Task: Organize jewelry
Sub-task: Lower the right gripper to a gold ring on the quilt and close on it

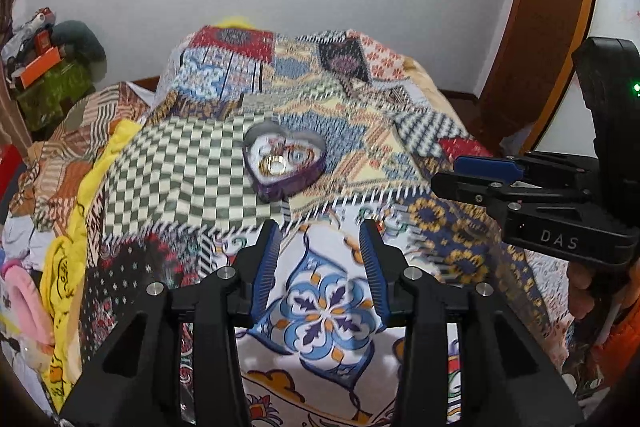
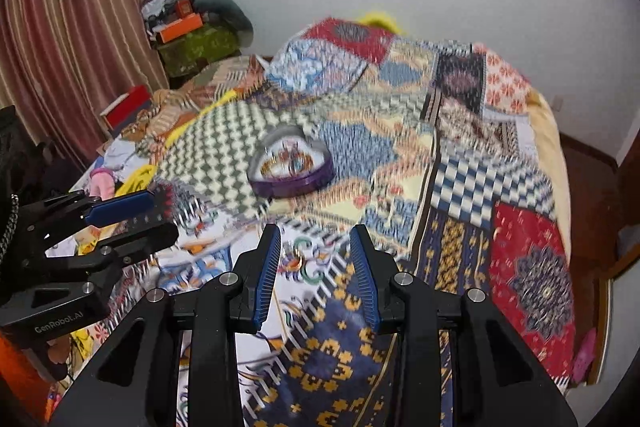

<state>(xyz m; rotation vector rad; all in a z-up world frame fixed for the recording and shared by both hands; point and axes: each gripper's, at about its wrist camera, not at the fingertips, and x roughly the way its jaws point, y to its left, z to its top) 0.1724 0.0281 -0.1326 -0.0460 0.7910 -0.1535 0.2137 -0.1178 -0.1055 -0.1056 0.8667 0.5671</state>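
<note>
Open quilt (image 1: 332, 307) fills the lower centre; only the heart box (image 1: 285, 163) stands mid-frame, clutter (image 1: 44, 67) upper left.

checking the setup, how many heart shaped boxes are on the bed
1: a purple heart-shaped box sits open on the patchwork bedspread, ahead of both grippers. Clutter at the bed's far side could hide more.

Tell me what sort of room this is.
Most likely a bedroom in a home: a bed under a patchwork quilt, a striped curtain at one side, and a wooden door in the white wall.
</note>
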